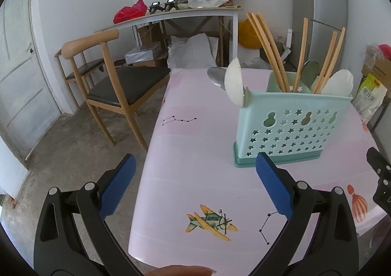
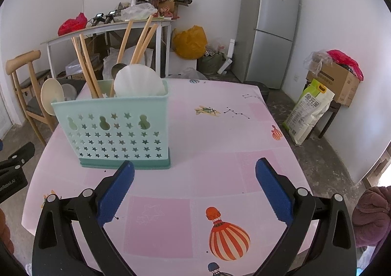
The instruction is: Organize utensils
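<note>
Two grippers: my left gripper (image 1: 195, 170) and my right gripper (image 2: 194, 170) both hang with fingers spread wide and nothing between them.
Holder: the mint utensil holder (image 2: 111, 134) stands upright on the pink table (image 2: 220, 129), just ahead of my right gripper and to its left; from my left gripper it sits ahead and to the right.
Contents: wooden chopsticks (image 1: 267, 52) lean at loose angles inside, beside a white spoon (image 1: 338, 85) and a darker spoon (image 1: 310, 68).
Outside: a white ladle-like spoon (image 1: 234, 85) and a metal spoon (image 1: 217, 76) sit at the holder's far left end; I cannot tell if they rest in it or against it.
Risk: I judge the holder light and top-heavy, so a nudge from either finger could tip it.
Risk two: the leaning chopsticks could snag my fingers when I reach in.
</note>
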Demonstrator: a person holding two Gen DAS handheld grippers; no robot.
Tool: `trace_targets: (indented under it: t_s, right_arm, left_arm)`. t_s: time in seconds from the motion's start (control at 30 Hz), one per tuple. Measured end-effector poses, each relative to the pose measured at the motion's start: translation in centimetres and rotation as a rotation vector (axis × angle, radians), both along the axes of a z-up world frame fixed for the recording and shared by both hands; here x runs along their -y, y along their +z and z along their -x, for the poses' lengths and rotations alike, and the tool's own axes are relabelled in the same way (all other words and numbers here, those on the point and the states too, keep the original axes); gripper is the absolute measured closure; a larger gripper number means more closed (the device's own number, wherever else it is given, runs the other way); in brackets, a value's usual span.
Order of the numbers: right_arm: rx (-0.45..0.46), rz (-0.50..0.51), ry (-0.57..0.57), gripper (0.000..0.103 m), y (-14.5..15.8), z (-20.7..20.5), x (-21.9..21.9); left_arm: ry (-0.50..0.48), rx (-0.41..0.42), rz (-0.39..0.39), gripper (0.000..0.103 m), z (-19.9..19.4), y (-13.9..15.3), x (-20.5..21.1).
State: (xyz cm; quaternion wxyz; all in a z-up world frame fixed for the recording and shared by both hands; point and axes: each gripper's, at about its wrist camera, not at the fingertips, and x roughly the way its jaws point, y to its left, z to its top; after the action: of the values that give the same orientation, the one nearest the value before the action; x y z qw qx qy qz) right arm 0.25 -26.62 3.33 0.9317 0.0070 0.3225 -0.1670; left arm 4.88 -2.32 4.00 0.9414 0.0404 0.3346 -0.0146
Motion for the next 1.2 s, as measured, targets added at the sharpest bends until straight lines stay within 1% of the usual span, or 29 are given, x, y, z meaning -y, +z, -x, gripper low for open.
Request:
trace_targets:
  t_s: [1.2]
  right_arm:
    - [-0.003,-0.002,0.004,0.006,0.02,0.12,0.02]
  left_arm:
    - [-0.001,0.003,0.007,0.008,0.05,0.16,0.18]
